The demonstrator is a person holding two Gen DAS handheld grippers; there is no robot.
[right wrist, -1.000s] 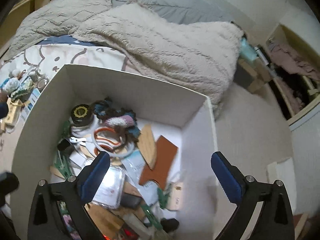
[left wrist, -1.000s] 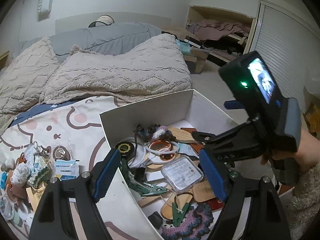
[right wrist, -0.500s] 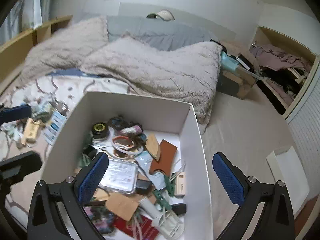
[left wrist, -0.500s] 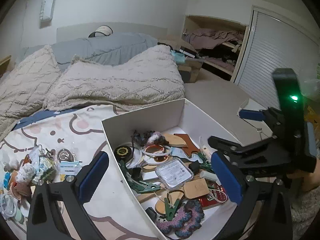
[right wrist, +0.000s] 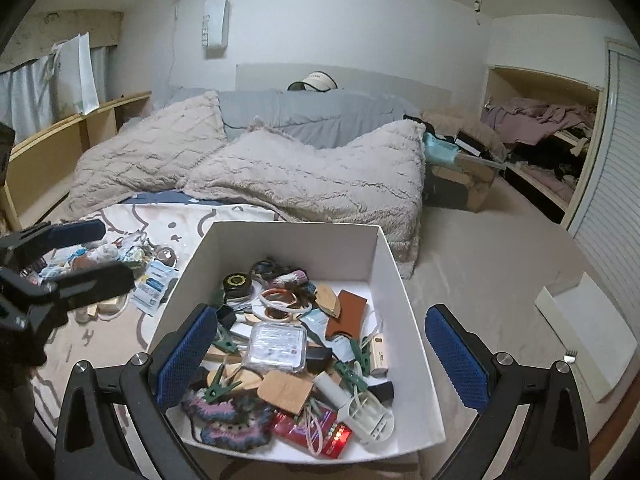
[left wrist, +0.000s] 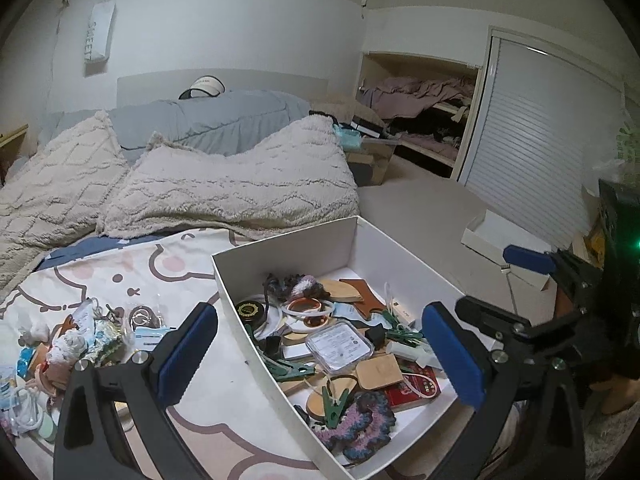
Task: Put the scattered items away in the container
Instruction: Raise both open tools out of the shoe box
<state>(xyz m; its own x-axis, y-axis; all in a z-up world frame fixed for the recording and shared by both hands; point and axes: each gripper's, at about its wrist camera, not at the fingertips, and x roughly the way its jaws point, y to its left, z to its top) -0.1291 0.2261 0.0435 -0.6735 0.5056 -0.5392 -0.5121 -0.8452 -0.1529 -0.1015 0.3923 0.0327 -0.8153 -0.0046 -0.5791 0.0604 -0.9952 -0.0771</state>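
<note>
White card walls make the box (right wrist: 384,264) an easy catch-all: it sits on the bed's printed sheet (left wrist: 224,432) with its top off, so small things can simply be dropped in from above, and it is already well filled with a clear case (right wrist: 277,345), green pegs (right wrist: 358,354), a crocheted piece (right wrist: 230,426), a red packet (right wrist: 316,432) and a black round tin (right wrist: 237,281). The rest of the job lies to the box's left, where a loose pile (left wrist: 76,340) of packets, wrappers and cord is spread on the sheet, apart from the box wall. Both tools hang over the scene with nothing in them: the left gripper (left wrist: 316,354) has its blue pads spread wide, straddling the box's near wall, and the right gripper (right wrist: 322,356) is likewise released, its jaws framing the box contents. That reads as the pause between a drop and the next reach, which I judge should go to the pile. Writing is scarce: a white hanging on the far wall (left wrist: 98,36) carries vertical letters that look like "SWEET", and the tin's gold emblem and the case's label are too small to read.
</note>
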